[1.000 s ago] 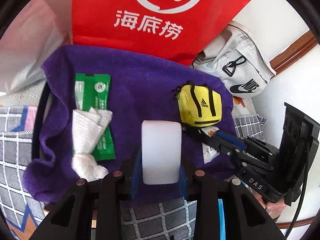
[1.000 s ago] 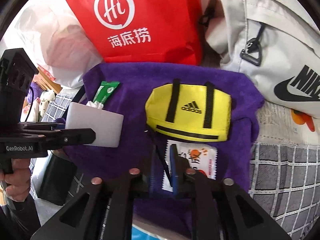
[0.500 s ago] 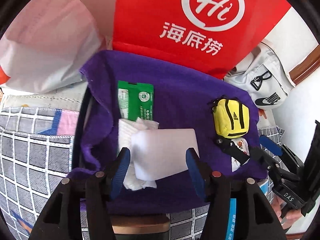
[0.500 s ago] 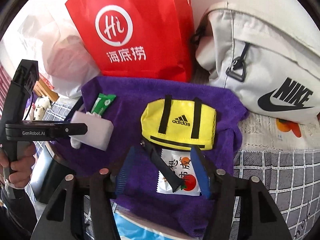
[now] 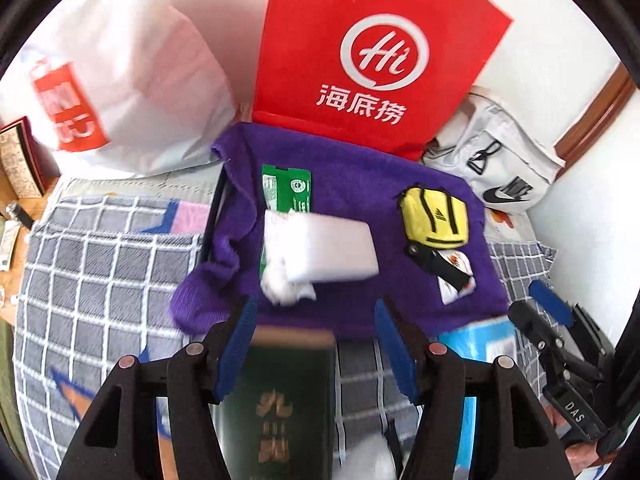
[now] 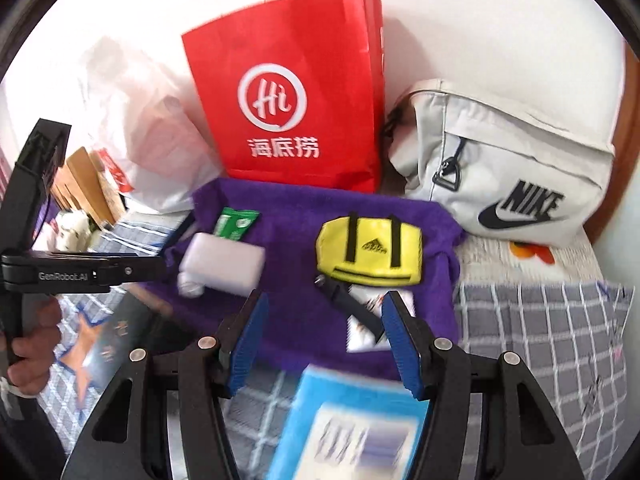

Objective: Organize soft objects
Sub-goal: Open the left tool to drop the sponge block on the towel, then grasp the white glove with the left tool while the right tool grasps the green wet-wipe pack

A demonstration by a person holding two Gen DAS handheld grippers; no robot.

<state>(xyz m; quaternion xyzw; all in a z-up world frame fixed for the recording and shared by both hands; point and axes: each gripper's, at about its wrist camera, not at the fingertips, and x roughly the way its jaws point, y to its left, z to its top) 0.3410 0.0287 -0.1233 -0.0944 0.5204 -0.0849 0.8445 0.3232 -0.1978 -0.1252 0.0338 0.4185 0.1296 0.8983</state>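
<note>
Below left tongs, green booklet

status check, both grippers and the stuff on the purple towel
Left gripper opening, empty. Right gripper open, empty. White sponge and yellow pouch lie on purple towel. Nothing in the way.

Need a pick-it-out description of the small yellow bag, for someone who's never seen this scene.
Find the red Haidilao paper bag standing against the wall; a purple towel lies spread in front of it. On the towel's right half, near the grey Nike bag, sits the miniature yellow Adidas duffel. It is the only yellow item, with two black straps and a black logo; the white sponge block lies on the towel's left.
</note>
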